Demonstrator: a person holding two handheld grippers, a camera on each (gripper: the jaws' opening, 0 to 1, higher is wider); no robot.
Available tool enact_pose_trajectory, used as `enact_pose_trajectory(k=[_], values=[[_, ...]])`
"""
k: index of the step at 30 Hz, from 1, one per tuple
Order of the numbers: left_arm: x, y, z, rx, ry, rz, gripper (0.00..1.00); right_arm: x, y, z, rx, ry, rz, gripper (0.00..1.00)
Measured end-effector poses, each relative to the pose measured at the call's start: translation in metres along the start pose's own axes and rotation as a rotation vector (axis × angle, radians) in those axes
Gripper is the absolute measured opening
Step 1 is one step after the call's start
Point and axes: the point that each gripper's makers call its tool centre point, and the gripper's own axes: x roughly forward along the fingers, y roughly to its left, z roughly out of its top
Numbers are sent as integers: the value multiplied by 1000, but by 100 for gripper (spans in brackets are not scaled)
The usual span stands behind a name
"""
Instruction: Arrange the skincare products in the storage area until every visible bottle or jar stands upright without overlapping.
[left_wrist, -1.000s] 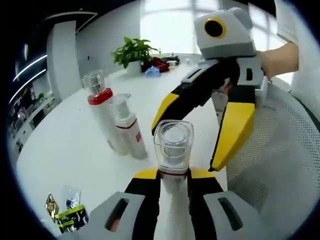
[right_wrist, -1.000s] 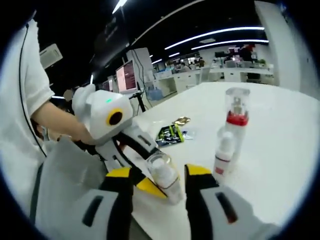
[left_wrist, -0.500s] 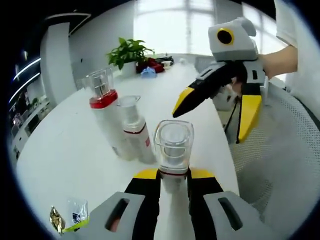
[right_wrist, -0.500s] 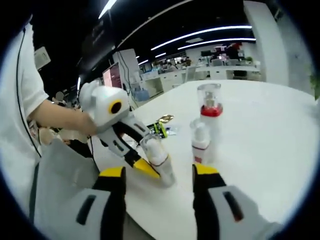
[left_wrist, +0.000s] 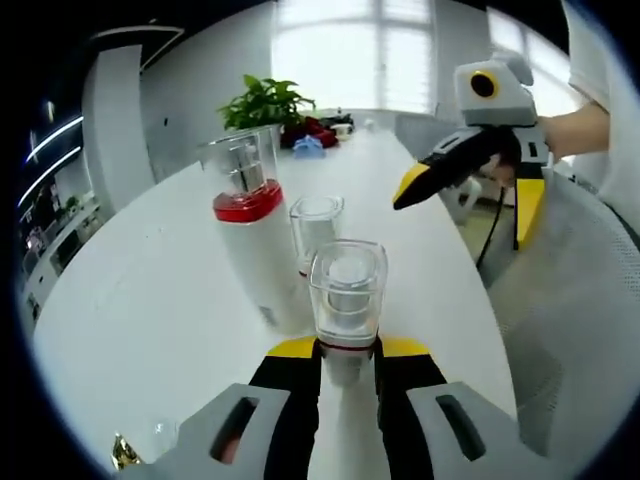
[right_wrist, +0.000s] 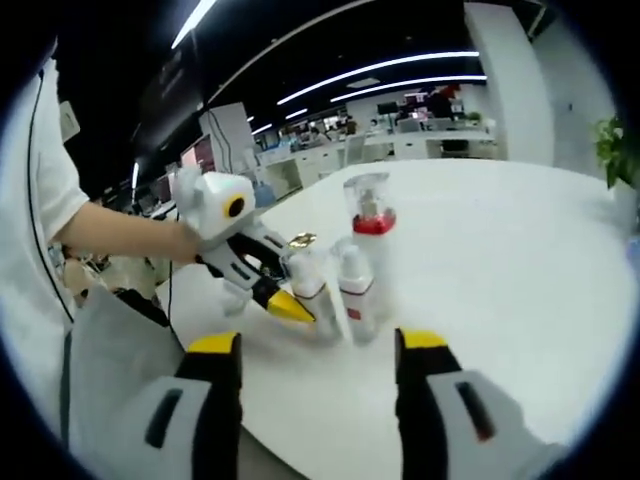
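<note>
The left tongs (left_wrist: 345, 355) are gripping a white bottle with a clear cap (left_wrist: 347, 292) around its neck, just under the cap, and holding it upright at the near edge of the white table (left_wrist: 150, 300). In the right gripper view the same bottle (right_wrist: 308, 292) is standing clamped between those yellow-tipped tongs (right_wrist: 275, 300), with its base apparently on the table.

Taking the tall red-collared bottle (left_wrist: 255, 235) as the landmark: a shorter pump bottle with a red band (right_wrist: 356, 292) is standing just beside it, and the gripped bottle is sitting just beside that one, so the three are forming a tight upright row. A potted plant (left_wrist: 262, 105) is sitting well beyond the tall bottle, at the far end of the table.

The right tongs (right_wrist: 318, 360) are hanging wide apart and holding nothing, near the row and facing it.

The main risk, as I judge it, is crowding. The gripped bottle is so near the pump bottle that a sideways nudge on release could knock the pump bottle into the tall bottle and topple both. Letting go before the base is flat could tip the gripped bottle off the table edge.
</note>
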Motion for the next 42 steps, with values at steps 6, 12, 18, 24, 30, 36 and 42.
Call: enact_pose_trajectory(k=[6,12,18,24,30,36,42], values=[[4,8,3,10,0,-8,17,-2,-5,-1,1,5,-17,65],[6,10,4,15,-2,-20,17,-4,-3,0,4,2,-19,65],[8,13,4,23,3,-31,17,-4,-3,0,2,1,-20,65],[10,14,5,27,10,-30,17,-4,-3,0,3,3,-19,65],[11,14,4,24,18,-32,17,-3,-3,-2,7,8,-18,66],[13,13,-4,21,50,-38,28,-3,-2,-2,4,12,-16,66],[11,13,-6,7,63,-30,31,-3,-1,-1,-2,15,-14,67]])
